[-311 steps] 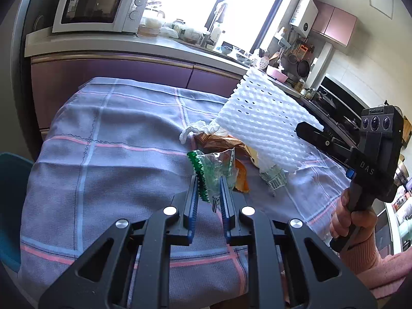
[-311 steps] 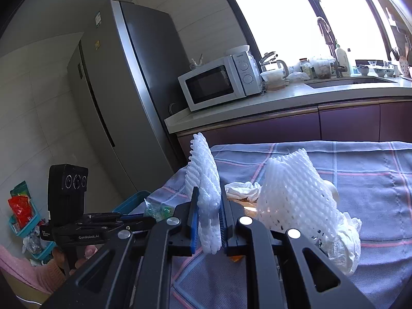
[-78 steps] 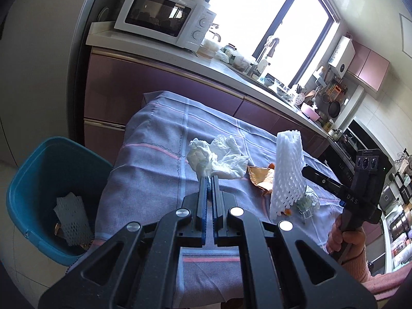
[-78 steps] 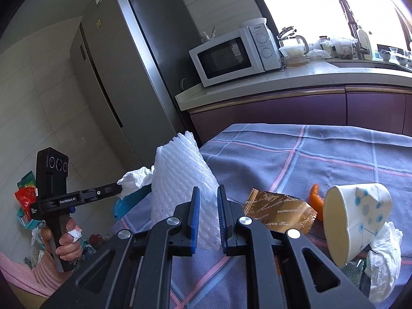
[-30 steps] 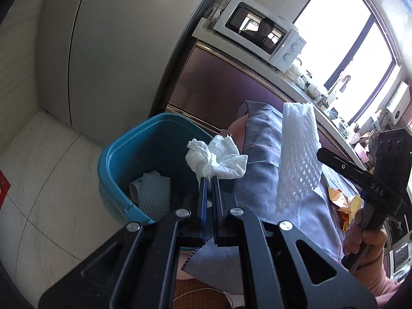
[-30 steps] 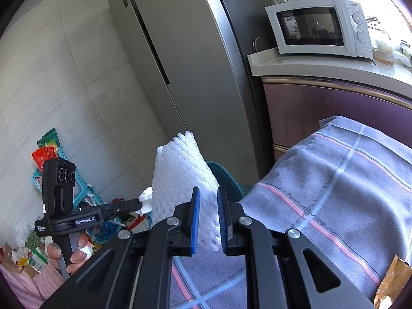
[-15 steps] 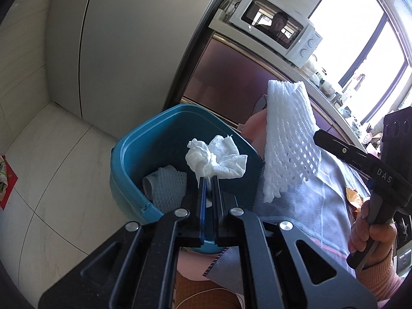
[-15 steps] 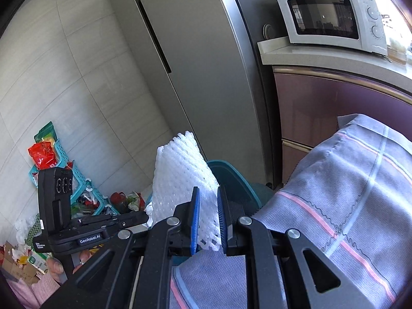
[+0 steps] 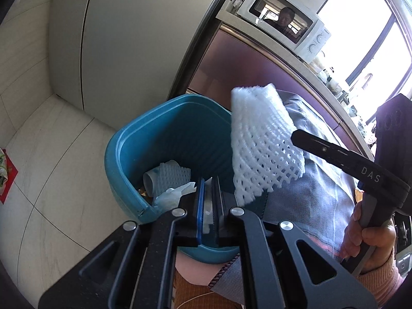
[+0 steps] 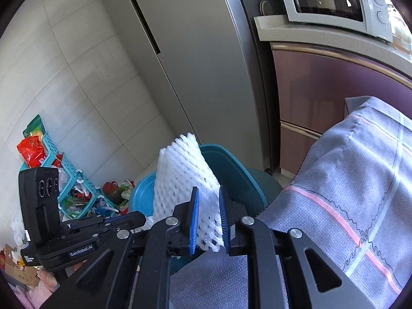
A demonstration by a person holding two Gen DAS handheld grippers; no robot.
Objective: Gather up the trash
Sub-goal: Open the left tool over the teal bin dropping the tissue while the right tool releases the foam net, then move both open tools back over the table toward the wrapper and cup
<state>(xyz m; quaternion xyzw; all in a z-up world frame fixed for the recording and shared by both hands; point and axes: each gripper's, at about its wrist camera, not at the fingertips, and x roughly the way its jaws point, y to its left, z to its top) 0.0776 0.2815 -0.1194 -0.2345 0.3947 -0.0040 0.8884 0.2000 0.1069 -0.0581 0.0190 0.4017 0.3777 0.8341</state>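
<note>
- Over the blue bin, left gripper fingers sit slightly apart, tissue dropped inside.
- Right gripper fingers are clamped on the foam net's lower edge; probably featherlight, squishy, springy.

The left gripper points downward with its fingers parted by a narrow gap and nothing pinched between them, while the right gripper, gripped by a hand in a pink sleeve, reaches in from its right with fingers clamped.
</note>
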